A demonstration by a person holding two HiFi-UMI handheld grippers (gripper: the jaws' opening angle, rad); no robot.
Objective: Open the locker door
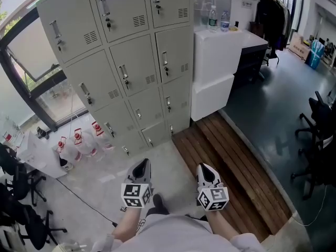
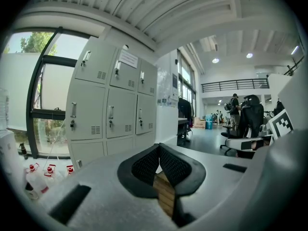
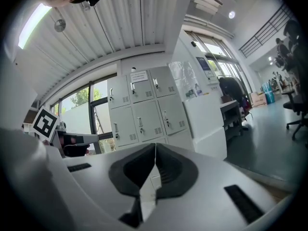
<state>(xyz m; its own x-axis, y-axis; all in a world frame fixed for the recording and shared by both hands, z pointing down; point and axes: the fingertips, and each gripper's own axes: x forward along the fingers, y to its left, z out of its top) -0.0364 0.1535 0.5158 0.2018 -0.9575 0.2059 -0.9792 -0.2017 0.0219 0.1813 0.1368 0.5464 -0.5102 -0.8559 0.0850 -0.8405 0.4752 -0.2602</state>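
Left tongs [image 1: 143, 165] and right tongs [image 1: 206, 168] were held low near the person's body, side by side. Both had jaws together with nothing between them. Past them was pale floor, with wooden planks [image 1: 231, 167] on the right. Red-capped bottles [image 1: 79, 140] stood on the floor by the lockers' left foot. The lockers [image 1: 131, 62] stood well apart from both tongs, every visible door shut. Just right of them, a white bench [image 1: 220, 46] carried water bottles [image 1: 212, 17].

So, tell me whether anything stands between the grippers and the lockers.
Nothing visible does. Only floor lies between the left gripper, the right gripper and the lockers; the bottles stand off to the left.
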